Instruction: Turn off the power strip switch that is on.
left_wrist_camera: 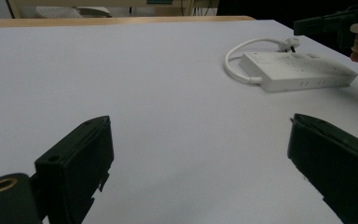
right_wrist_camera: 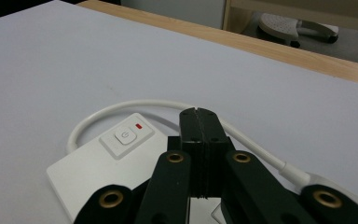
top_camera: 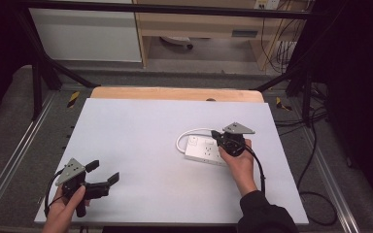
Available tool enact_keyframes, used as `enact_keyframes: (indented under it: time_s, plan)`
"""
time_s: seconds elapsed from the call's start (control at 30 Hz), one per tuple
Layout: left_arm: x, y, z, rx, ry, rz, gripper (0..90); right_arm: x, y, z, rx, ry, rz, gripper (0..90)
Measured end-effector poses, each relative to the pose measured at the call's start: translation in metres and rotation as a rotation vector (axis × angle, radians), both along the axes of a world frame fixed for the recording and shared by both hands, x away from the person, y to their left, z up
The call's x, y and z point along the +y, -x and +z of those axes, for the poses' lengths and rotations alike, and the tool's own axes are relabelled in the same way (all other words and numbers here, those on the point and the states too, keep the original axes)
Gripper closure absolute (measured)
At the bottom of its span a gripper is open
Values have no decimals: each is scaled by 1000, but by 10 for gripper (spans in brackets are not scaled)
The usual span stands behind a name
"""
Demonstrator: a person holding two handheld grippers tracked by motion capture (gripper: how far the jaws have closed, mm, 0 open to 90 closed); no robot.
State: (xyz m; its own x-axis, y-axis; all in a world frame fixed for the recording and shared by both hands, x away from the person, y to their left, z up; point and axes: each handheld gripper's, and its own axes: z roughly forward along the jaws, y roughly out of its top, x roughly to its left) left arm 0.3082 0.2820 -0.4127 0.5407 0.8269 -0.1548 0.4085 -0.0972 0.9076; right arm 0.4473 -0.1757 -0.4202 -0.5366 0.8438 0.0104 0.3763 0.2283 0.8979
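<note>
Nearest the person, at the front left corner of the white worktop [top_camera: 141, 145], the left claw [top_camera: 103, 173] rests low in the left hand [top_camera: 65, 206], its jaws spread wide with nothing between them; in the left gripper view the two black jaws stand far apart over bare surface.

Farther in and to the right, the right hand [top_camera: 240, 165] holds the right claw [top_camera: 217, 136] over the white power strip [top_camera: 201, 150]. The jaws are pressed flat together, empty, and their tip hangs just above the strip's switch end; whether it touches the casing cannot be told.

The power strip lies flat on the right half of the worktop, its long axis running across it, tilted a little so the right end sits nearer the person. The switch button [right_wrist_camera: 125, 136] with a small red mark [right_wrist_camera: 139, 125] beside it is at the strip's left end. The white cable [top_camera: 187, 133] leaves that end and loops round behind the strip.

The strip's right end is covered by the hand and claw in the high view. Any lettering on the casing is too small to read.

Beyond the white surface, a strip of wooden edge [top_camera: 175, 93] shows.
</note>
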Motion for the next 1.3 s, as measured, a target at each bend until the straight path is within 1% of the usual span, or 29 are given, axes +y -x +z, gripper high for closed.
enact_keyframes:
  time_s: [0.33, 0.53, 0.8, 0.97, 1.3]
  plan:
    - [-1, 0, -1, 4, -14, -7, 67, 4, 1, -6, 20, 12, 7, 900]
    - [-1, 0, -1, 3, -11, -7, 67, 5, 1, -7, 28, 20, 9, 900]
    - [-1, 0, -1, 3, -12, -7, 67, 5, 0, -10, 46, 25, 9, 900]
    - [-1, 0, -1, 3, -12, -8, 67, 5, 0, -11, 59, 20, 8, 900]
    - [-2, 0, 0, -3, -12, -6, 67, 4, 0, -14, 81, 32, 3, 900]
